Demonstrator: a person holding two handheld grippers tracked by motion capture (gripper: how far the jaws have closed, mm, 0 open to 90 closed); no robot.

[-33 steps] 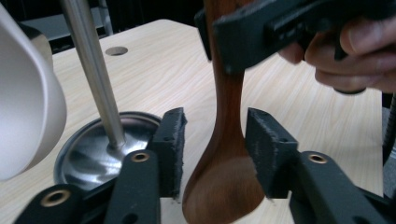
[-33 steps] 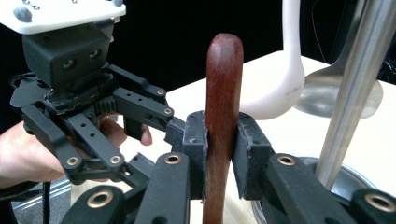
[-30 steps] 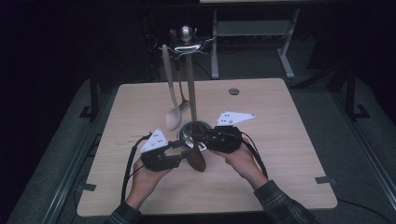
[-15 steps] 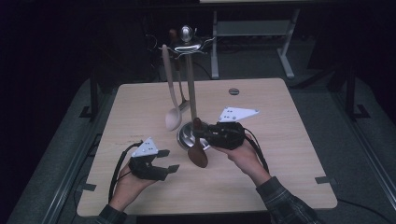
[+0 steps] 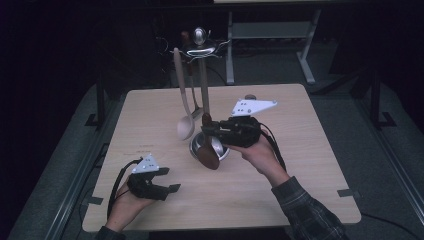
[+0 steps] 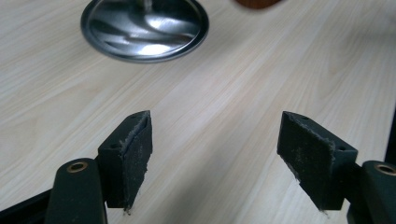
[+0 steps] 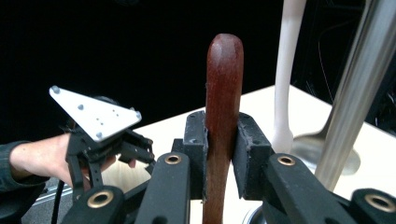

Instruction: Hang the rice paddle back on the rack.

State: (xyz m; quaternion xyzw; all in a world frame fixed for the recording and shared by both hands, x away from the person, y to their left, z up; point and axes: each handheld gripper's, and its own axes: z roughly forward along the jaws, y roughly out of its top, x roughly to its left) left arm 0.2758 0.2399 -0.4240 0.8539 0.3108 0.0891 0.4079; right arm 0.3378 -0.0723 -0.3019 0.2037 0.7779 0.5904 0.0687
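The right gripper (image 5: 209,131) is clamped on the handle of a dark wooden spoon (image 7: 223,116), bowl hanging down over the stand's steel base (image 5: 208,146) at table centre. Stiff, light and smooth (it could pivot in the pads), so a grip nearer the bowl would steady it. The left gripper (image 5: 167,180), at about seven o'clock from the base, has just been opening its jaws, nothing between them

Dark reddish-brown wooden spoon (image 7: 224,102), pale cream spoon (image 5: 185,125), shiny silver stand base (image 6: 144,25), light woodgrain table (image 5: 310,165)
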